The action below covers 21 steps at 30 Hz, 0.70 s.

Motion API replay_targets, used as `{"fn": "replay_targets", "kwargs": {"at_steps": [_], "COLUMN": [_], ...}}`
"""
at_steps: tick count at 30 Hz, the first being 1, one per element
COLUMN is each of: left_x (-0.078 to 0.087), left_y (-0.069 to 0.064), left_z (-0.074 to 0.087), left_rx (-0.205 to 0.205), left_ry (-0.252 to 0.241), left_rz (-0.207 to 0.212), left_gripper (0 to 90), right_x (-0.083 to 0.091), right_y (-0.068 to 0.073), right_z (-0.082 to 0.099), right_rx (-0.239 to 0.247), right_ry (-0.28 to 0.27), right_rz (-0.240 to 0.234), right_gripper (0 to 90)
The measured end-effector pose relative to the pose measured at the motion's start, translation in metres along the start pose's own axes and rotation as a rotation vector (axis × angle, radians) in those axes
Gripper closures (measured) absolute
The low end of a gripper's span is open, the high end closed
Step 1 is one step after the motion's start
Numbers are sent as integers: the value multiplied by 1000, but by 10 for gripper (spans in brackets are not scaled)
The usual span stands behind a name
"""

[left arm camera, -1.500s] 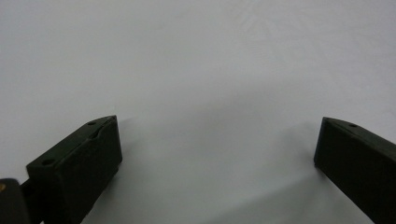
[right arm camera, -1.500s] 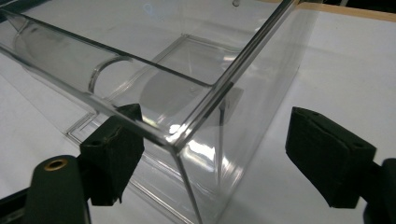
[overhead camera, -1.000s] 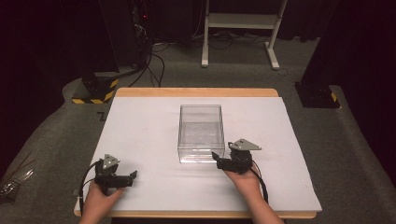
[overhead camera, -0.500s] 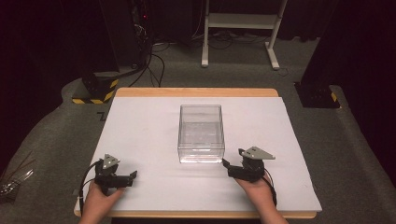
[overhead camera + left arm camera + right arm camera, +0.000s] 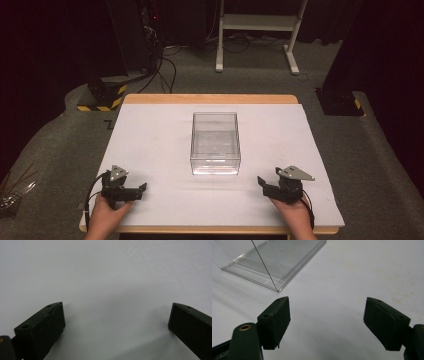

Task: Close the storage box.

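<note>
In the high view, the clear box (image 5: 215, 142) stands mid-table on the white sheet (image 5: 150, 145). The left gripper (image 5: 137, 190) rests near-left of the box, the right gripper (image 5: 262, 184) near-right, both apart from it.

In the left gripper view, the jaws spread wide over bare sheet.

In the right gripper view, the jaws gape wide, with the box's corner just beyond the left jaw.

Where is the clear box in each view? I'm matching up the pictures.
High view: clear box at the table's middle, between both grippers.
Left gripper view: white mat, no box.
Right gripper view: box corner at upper left.
Shared landmark: the white mat.
</note>
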State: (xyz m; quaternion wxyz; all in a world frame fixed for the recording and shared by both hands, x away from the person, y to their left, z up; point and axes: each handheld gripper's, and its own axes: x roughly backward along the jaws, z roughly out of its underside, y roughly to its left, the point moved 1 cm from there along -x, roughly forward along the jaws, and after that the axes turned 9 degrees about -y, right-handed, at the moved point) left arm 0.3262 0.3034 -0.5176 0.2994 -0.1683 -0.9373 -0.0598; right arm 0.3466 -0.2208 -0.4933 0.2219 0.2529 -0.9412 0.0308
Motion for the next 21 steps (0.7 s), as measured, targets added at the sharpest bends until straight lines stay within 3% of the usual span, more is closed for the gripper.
{"fn": "replay_targets", "kwargs": {"at_steps": [7,15,21], "left_x": [0,0,0], "left_y": [0,0,0], "left_z": [0,0,0], "left_rx": [-1,-2,-4], "left_ry": [-1,-1,-1], "left_rz": [0,-1,-2], "left_gripper": [10,11,11], "right_x": [0,-2,-1], "right_y": [-5,-1,-3], "right_z": [12,14,14], "right_rx": [22,50,34], "right_ry": [29,42,36], "right_rz": [2,0,-8], "right_gripper": [218,241,240]}}
